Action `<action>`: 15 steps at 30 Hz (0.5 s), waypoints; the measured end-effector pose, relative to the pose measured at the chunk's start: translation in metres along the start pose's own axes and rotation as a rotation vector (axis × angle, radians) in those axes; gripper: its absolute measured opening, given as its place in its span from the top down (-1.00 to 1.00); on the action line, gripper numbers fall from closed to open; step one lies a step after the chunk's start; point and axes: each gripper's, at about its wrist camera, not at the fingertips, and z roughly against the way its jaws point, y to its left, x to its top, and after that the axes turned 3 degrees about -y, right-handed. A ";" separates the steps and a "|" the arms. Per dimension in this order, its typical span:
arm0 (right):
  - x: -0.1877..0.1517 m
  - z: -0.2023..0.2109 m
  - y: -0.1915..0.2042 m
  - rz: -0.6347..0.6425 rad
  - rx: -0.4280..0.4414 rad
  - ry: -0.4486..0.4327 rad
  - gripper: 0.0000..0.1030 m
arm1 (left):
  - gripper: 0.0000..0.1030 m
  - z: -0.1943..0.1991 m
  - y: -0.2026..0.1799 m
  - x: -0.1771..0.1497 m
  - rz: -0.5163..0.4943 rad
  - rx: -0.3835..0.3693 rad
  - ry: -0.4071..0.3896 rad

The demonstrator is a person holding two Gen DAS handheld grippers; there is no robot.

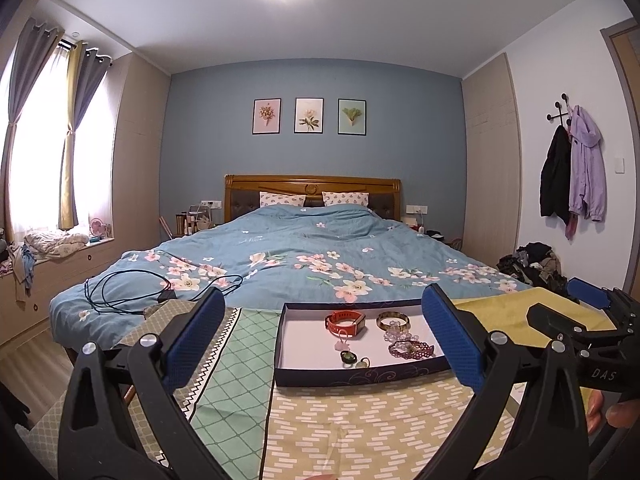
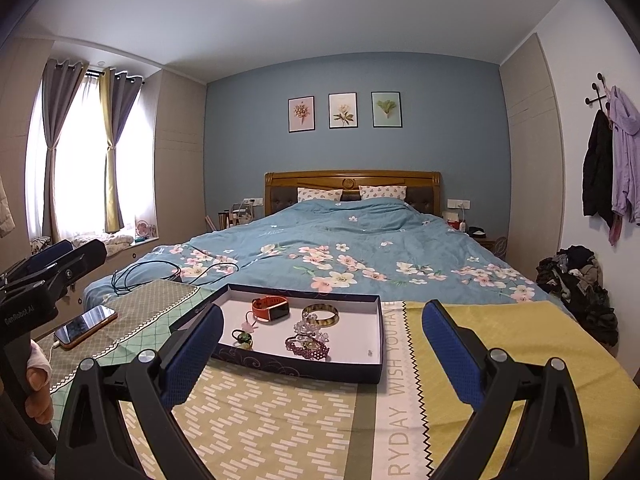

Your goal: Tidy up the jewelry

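We're working over a patterned cloth spread on a surface at the foot of a bed with a blue floral duvet, in a bedroom with a blue wall; three framed prints are hanging above the headboard. A dark shallow tray is sitting on the cloth, long axis running left-right across both views. Inside it: an orange watch toward the bed side, a gold bangle just right of the watch, a purple beaded bracelet nearer us, and small rings left of the bracelet. A phone is lying on the cloth left of the tray. Left gripper is hovering with fingers spread wide, holding nothing. Right gripper likewise: wide apart, touching nothing.
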 end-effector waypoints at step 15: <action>0.000 0.003 -0.002 -0.012 0.003 -0.004 -0.86 | -0.89 0.002 -0.004 -0.001 -0.008 0.004 -0.012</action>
